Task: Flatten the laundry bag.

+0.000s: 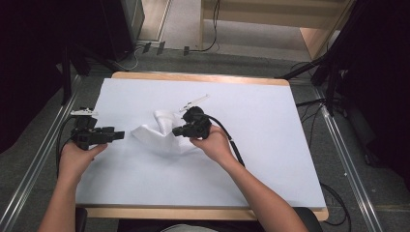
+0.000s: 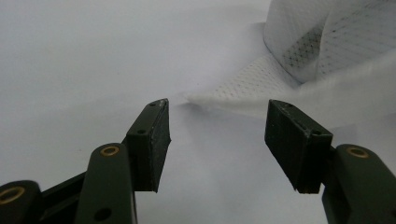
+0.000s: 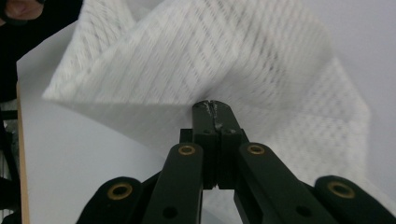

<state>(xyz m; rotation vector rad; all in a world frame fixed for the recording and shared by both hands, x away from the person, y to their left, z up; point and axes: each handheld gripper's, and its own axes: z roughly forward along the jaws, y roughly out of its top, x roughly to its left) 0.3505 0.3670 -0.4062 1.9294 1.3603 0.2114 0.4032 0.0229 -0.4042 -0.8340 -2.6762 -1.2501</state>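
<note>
In the middle of the white table lies a crumpled white mesh cloth, one part standing up in a fold. My right gripper sits at the cloth's right side, its jaws pressed together with the fabric bunched right against their tips; I cannot tell whether any cloth is caught between them. My left gripper rests to the left, jaws spread and holding nothing, with the cloth's near corner just beyond them.
</note>
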